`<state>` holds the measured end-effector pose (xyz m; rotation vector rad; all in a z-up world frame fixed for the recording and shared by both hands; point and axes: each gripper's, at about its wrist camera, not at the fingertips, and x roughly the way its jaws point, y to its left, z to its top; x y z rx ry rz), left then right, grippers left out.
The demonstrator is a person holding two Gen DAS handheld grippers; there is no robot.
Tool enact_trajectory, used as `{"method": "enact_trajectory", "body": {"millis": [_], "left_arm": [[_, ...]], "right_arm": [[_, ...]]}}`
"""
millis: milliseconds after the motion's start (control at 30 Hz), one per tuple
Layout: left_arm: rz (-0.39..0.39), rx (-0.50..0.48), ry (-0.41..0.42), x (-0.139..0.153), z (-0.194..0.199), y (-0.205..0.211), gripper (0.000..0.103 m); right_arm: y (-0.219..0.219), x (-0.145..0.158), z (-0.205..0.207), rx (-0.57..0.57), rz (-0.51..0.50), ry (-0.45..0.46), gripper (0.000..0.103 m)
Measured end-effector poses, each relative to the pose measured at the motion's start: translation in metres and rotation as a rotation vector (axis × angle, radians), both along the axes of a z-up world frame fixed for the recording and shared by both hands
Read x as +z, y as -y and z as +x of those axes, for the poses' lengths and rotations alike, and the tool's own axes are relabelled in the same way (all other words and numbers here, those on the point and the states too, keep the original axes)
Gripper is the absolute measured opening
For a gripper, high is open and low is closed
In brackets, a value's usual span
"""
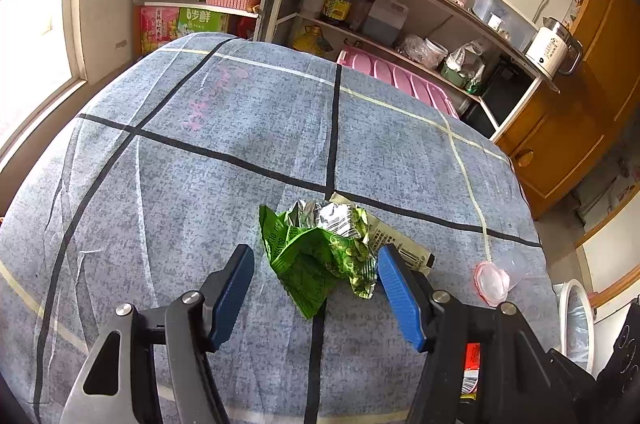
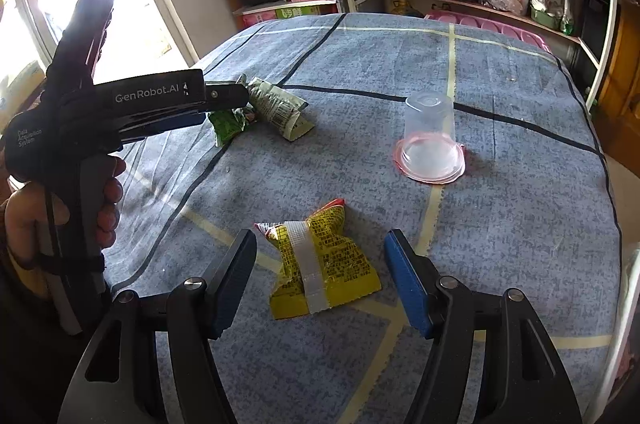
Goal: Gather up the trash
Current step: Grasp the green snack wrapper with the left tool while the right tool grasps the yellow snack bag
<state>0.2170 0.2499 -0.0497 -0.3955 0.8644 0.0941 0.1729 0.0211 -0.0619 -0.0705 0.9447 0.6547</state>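
The left tool (image 1: 316, 264) is spread around a green wrapper (image 1: 320, 256), which half hides a beige packet (image 1: 400, 244). The right tool (image 2: 320, 244) is spread about a yellow wrapper (image 2: 324, 264); a red packet (image 1: 472, 368) is mostly hidden at lower right.

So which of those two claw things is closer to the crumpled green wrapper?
Left. The left gripper has its open jaws on either side of the green wrapper. The right gripper sits over the yellow wrapper, well away from it.

Checked blue cloth (image 2: 500, 224), three wrappers (crumpled) (image 2: 324, 264), upturned cup (image 2: 430, 132)
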Motion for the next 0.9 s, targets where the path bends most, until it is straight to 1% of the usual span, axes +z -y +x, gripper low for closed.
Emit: {"method": "enact_trajectory", "body": {"millis": [33,133,167,200,267,367,433,533,667,800,833,867,900], "left_arm": [[-0.001,0.000,-0.002,-0.001,0.001,0.000,0.057],[0.004,0.004,0.003,-0.001,-0.001,0.000,0.054],[0.006,0.005,0.002,-0.001,-0.002,0.000,0.051],[0.007,0.005,0.003,-0.001,-0.003,0.000,0.050],[0.011,0.007,0.005,-0.001,-0.004,0.000,0.047],[0.011,0.012,0.007,0.001,-0.007,0.000,0.044],[0.017,0.019,0.009,0.001,-0.009,-0.001,0.042],[0.023,0.021,0.010,0.002,-0.012,-0.001,0.039],[0.037,0.024,0.015,0.003,-0.017,0.000,0.033],[0.052,0.021,0.021,0.005,-0.023,0.002,0.032],[0.062,0.022,0.022,0.006,-0.025,0.003,0.027],[0.067,0.019,0.022,0.006,-0.026,0.004,0.012],[0.066,0.016,0.021,0.007,-0.027,0.005,0.011]], "right_arm": [[0.000,0.000,0.000,-0.001,0.003,-0.002,0.067],[0.003,0.000,0.000,-0.008,0.018,-0.006,0.067],[0.003,0.000,0.000,-0.012,0.023,-0.007,0.067],[0.004,0.000,0.000,-0.014,0.027,-0.008,0.066],[0.005,0.000,0.000,-0.018,0.030,-0.010,0.055],[0.005,0.000,-0.001,-0.018,0.031,-0.008,0.052],[0.006,-0.001,-0.002,-0.022,0.030,-0.006,0.044],[0.006,-0.001,-0.003,-0.025,0.034,-0.006,0.044],[0.008,0.000,-0.004,-0.037,0.037,0.003,0.041],[0.011,0.003,-0.006,-0.047,0.048,0.012,0.041],[0.012,0.003,-0.007,-0.049,0.050,0.015,0.041],[0.013,0.004,-0.007,-0.052,0.054,0.016,0.038],[0.014,0.004,-0.007,-0.052,0.057,0.016,0.038]]}}
